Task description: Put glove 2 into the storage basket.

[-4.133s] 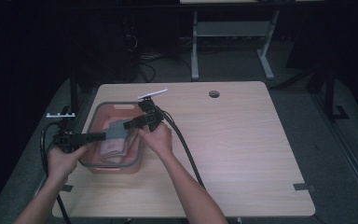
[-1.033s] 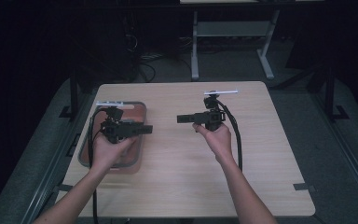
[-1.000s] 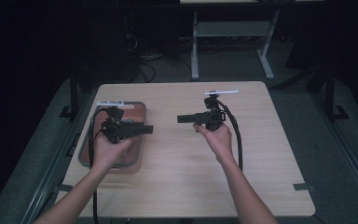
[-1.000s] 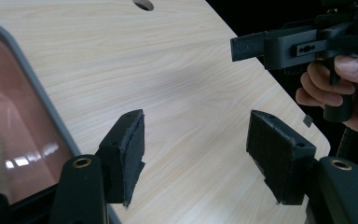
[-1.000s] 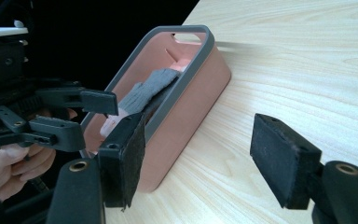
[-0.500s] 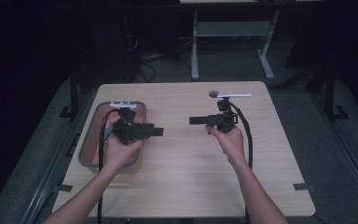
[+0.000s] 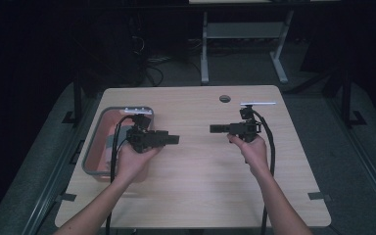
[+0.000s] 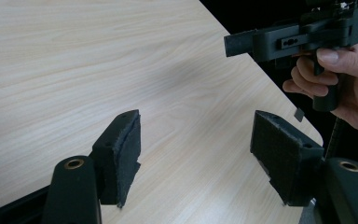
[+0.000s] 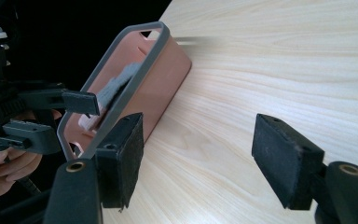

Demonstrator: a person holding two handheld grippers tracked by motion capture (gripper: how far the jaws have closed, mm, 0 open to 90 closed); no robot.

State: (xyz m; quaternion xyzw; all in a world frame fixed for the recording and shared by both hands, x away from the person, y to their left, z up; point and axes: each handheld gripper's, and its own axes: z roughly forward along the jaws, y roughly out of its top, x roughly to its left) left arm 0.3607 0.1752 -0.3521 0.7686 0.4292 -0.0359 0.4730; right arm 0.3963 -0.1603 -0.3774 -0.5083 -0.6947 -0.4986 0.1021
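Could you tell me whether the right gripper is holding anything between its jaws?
No, the right gripper has its jaws wide apart, with bare table showing between them.

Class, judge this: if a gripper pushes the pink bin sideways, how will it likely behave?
The bin is low and wide, so it probably slides instead of tipping. It rests on smooth table, so likely little resistance. It holds just a grey cloth, suggesting it's light.

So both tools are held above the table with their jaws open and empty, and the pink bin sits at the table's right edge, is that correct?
Not quite: the pink bin sits at the table's left edge, beside the left tool, as the high view shows. The rest holds: the left tool and the right tool are both held above the table, jaws open and empty, as each gripper view shows.
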